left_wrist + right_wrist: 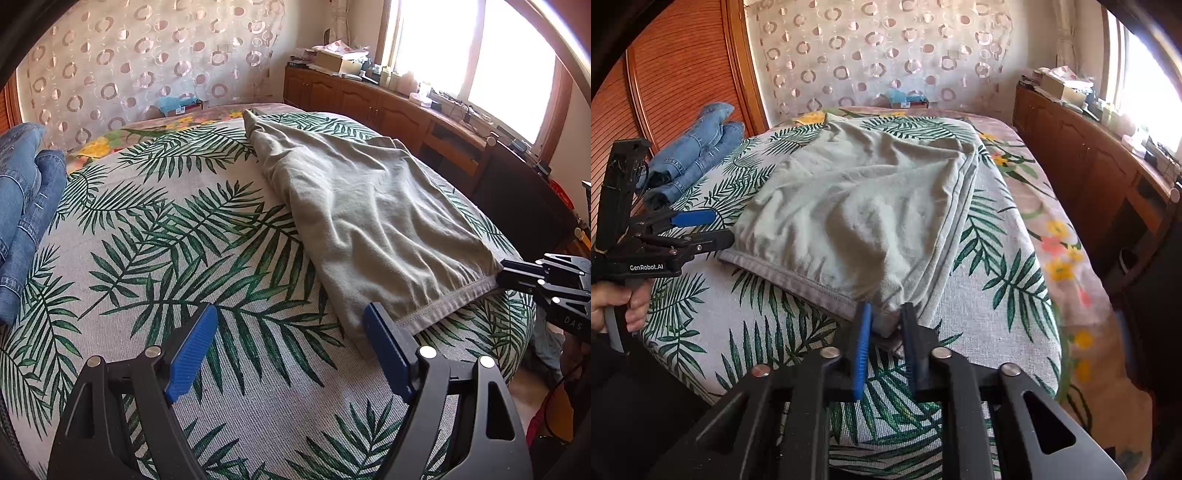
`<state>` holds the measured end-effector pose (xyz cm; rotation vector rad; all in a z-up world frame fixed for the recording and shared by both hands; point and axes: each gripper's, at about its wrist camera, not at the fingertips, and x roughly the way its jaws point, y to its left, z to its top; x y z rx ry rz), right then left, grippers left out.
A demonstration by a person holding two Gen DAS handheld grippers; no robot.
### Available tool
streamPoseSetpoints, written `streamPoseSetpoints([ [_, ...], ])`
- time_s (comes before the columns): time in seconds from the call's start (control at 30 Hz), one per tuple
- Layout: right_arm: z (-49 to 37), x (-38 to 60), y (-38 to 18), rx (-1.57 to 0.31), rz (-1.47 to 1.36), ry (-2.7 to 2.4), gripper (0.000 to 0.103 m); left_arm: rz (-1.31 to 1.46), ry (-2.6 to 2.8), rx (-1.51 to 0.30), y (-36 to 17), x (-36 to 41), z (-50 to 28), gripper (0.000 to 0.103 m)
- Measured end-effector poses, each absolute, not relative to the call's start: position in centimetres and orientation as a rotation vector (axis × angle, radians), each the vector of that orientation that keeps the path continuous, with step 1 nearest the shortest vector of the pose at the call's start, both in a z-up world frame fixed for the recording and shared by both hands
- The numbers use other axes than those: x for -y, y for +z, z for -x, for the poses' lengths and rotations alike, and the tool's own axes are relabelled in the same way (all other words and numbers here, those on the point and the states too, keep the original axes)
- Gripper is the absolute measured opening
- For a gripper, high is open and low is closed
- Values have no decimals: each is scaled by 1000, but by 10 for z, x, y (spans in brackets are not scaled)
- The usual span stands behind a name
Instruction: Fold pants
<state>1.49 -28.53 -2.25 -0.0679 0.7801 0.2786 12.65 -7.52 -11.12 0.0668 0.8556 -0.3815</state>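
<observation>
Grey-green pants (369,206) lie on the palm-leaf bedspread (177,236), folded lengthwise, waistband toward me. My left gripper (288,332) is open, its right finger touching the left end of the waistband (443,306). In the right wrist view the left gripper (701,229) sits at the waistband's left corner with jaws apart. My right gripper (884,321) is shut on the right corner of the pants (857,206) waistband; it also shows in the left wrist view (517,275) at that corner.
Folded blue jeans (690,158) lie at the bed's far left by a wooden wardrobe (665,74). A wooden cabinet (388,107) with clutter runs under the window on the right. The bed's front edge is just below the waistband.
</observation>
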Motion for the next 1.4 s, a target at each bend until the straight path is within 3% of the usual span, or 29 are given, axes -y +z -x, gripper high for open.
streamPoseSetpoints([
  [0.5, -4, 287, -22, -785, 30, 289, 12, -77, -382, -848, -109, 76, -125, 82],
  [0.67, 0, 290, -16, -761, 24, 270, 17, -76, -416, -832, -101, 79, -119, 82],
  [0.73, 1, 291, -15, -751, 22, 254, 23, -68, -442, -818, -95, 81, -115, 77],
  [0.93, 0, 293, -20, -749, 1, 232, 27, -85, -481, -845, -96, 94, -120, 58],
  [1.4, -11, 297, -30, -785, -42, 242, 41, -81, -490, -884, -105, 100, -120, 57],
])
